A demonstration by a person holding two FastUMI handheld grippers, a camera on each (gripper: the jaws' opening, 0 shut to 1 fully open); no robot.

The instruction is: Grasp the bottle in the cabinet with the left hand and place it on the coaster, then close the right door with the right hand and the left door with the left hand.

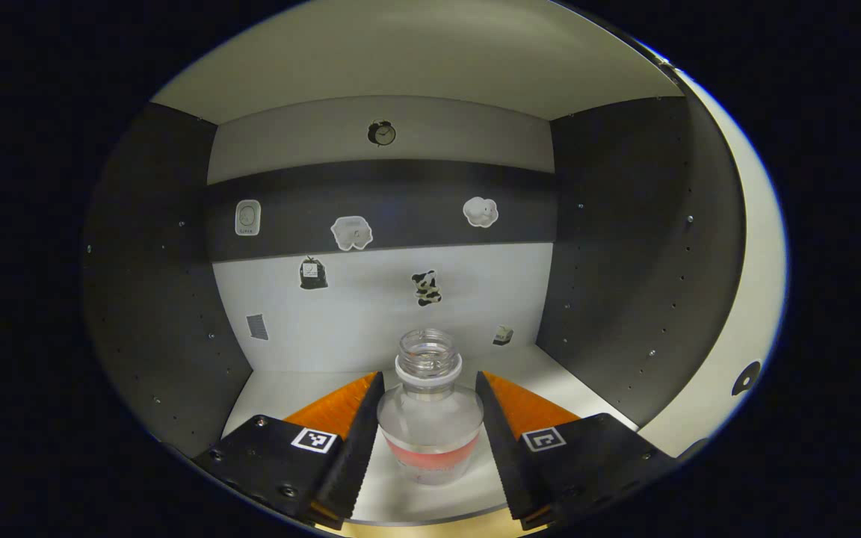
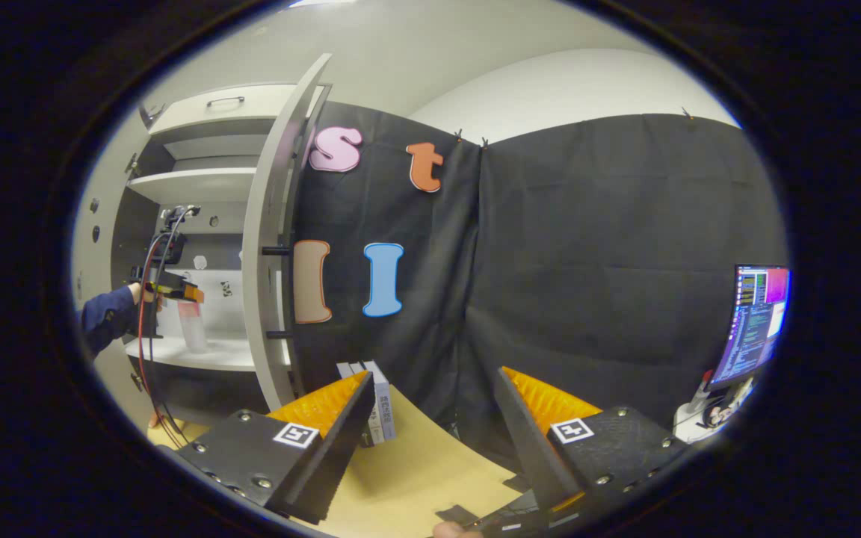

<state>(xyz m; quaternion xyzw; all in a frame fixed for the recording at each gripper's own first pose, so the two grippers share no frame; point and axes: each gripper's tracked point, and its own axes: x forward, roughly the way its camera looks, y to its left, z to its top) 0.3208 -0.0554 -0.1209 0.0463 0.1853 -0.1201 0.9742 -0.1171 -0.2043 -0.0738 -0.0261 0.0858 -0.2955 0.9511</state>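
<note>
Two fingers of the left gripper (image 1: pixel 429 418) stand spread on either side of a clear plastic bottle with a red label band and an open, capless neck (image 1: pixel 429 418), which sits upright between them on the white cabinet shelf (image 1: pixel 303 388). Both inner faces lie just beside the bottle's shoulders, but whether they press on it cannot be told, so the grip is uncertain.

Ahead of the jaws, past the bottle, the cabinet's back wall (image 1: pixel 371 306) carries small stickers, a dark band across it and a small clock shape higher up. Dark side panels (image 1: pixel 154 299) close in to the left and right of the fingers, with bare shelf beyond the bottle. The shelf's front edge runs just under the fingers, over a strip of tan surface.

In the right gripper view, the right gripper (image 2: pixel 430 418) has its jaws released and wide apart with nothing between them, over a tan tabletop (image 2: pixel 415 471). Ahead and to the left of these jaws stands the open white cabinet door (image 2: pixel 270 246), edge-on. Past it, far off, the left gripper (image 2: pixel 176 293) is seen held by a hand in a dark blue sleeve (image 2: pixel 105 317), at the bottle (image 2: pixel 193 325) on the shelf. A small grey box (image 2: pixel 378 400) stands beyond the left finger. A lit monitor (image 2: pixel 755 321) is at far right, cut off by the edge.
</note>
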